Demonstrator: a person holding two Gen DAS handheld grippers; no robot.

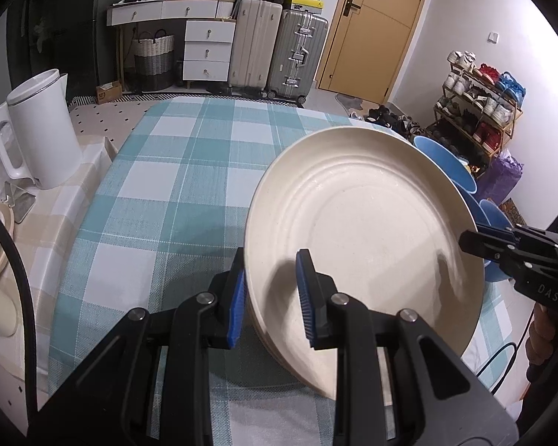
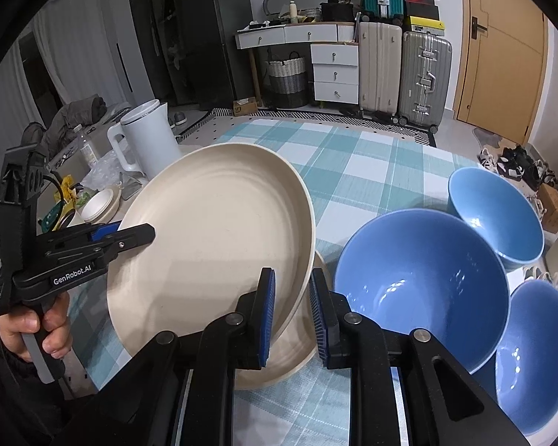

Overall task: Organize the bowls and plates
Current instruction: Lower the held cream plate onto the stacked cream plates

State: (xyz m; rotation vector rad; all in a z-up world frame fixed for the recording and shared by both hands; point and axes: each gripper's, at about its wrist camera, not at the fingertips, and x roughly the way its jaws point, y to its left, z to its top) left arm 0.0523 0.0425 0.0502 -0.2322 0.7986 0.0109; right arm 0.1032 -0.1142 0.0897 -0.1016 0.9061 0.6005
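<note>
The left claw (image 1: 271, 297) is clamped on the left rim of the cream plate (image 1: 361, 230), the right claw (image 2: 293, 316) on its right rim. Tilted, it hangs over a second plate (image 2: 297, 356) on the tabletop (image 1: 175, 186), beside 3 blue bowls (image 2: 420, 282). It looks stiff, light and smooth; rim grips suit it.

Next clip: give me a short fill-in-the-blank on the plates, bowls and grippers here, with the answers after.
1. Both grippers, left and right, pinch the rim of the top ____-coloured plate.
2. The held plate is tilted above a second ____ lying on the tablecloth.
3. The number of blue bowls beside the plates is ____.
4. The white kettle stands to the ____ of the checked cloth in both views.

Answers: cream; plate; three; left
</note>
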